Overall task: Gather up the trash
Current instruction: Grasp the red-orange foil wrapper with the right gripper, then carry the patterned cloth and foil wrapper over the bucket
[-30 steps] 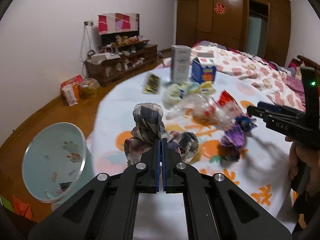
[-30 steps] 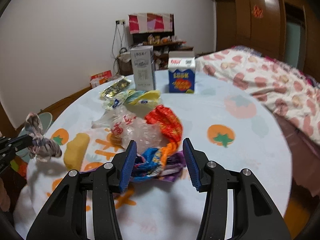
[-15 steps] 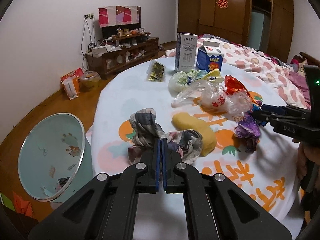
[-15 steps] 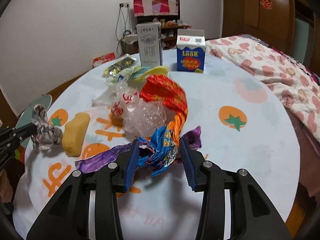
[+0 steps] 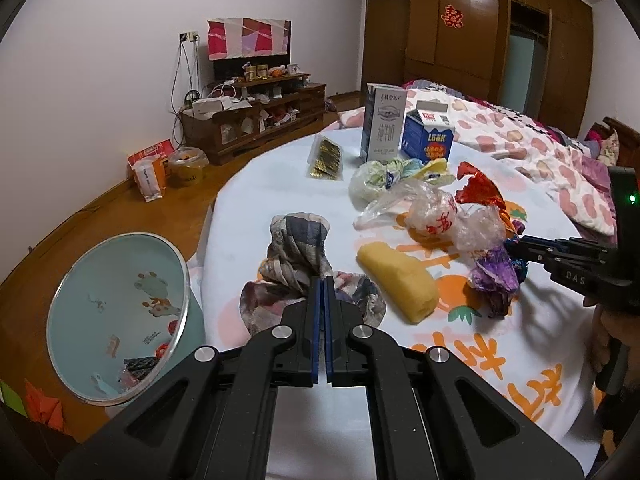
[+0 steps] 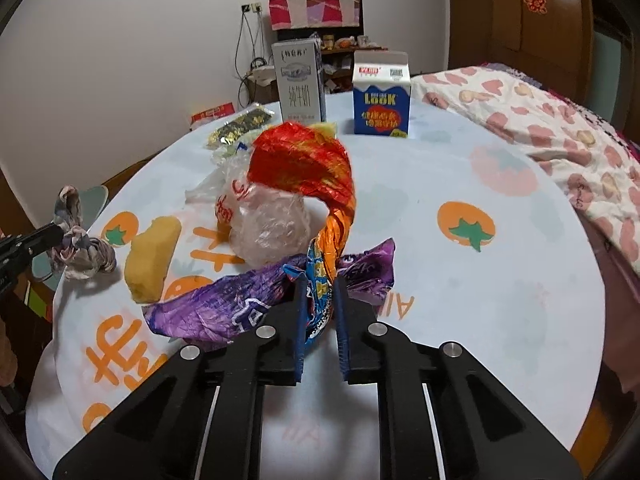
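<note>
My left gripper (image 5: 322, 280) is shut on a crumpled plaid cloth (image 5: 298, 252) at the table's left edge; the cloth also shows in the right wrist view (image 6: 78, 244). My right gripper (image 6: 318, 280) is shut on a bunch of wrappers: a blue one (image 6: 318, 284), a purple one (image 6: 224, 308) and a red-orange foil one (image 6: 308, 164). In the left wrist view the right gripper (image 5: 516, 246) holds the purple wrapper (image 5: 494, 276). A yellow sponge (image 5: 398, 280) and a clear plastic bag (image 5: 432, 212) lie between them.
A light-blue trash bin (image 5: 116, 308) stands on the floor left of the table (image 6: 500, 280). Two milk cartons (image 6: 298, 80) (image 6: 380, 94), a snack packet (image 5: 326, 158) and a pale bag (image 5: 372, 178) sit at the back. A bed (image 6: 560, 128) lies to the right.
My right gripper closed its jaws onto the wrappers and moved in on the pile. My left gripper stayed shut on the cloth and shifted slightly over the table edge.
</note>
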{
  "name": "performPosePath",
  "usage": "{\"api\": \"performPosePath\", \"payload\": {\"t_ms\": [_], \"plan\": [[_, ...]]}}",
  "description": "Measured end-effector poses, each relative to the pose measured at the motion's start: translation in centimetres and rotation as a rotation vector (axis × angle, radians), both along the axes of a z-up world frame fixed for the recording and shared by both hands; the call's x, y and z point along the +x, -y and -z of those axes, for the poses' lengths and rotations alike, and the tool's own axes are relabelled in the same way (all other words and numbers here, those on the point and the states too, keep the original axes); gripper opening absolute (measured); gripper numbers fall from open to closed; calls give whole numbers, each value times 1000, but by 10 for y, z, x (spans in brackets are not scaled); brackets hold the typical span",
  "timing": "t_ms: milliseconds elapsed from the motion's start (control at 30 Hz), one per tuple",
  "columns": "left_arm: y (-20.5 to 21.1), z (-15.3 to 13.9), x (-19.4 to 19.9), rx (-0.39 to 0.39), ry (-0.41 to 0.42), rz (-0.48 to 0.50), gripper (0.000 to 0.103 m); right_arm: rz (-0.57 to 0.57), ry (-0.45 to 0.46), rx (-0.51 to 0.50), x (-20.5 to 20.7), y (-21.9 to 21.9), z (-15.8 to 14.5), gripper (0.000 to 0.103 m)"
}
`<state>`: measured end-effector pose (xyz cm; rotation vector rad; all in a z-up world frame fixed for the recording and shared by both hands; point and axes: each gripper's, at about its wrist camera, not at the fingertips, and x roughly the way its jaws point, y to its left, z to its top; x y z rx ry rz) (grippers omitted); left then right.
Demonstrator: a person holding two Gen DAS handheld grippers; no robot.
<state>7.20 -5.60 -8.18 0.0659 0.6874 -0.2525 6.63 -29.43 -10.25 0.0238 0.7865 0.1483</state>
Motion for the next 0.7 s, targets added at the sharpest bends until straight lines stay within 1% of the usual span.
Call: {"api": "performPosePath", "payload": {"t_ms": [267, 400, 700], "plan": [[-16, -18, -2, -23, 42, -45, 1, 2, 95, -47, -9, -8, -26, 12], [-30, -24, -3, -30, 64, -79, 1, -18, 137, -62, -10, -20, -40, 12], [-59, -19, -3, -19, 68, -153, 1, -108, 185, -68, 5, -62, -54, 12]]}}
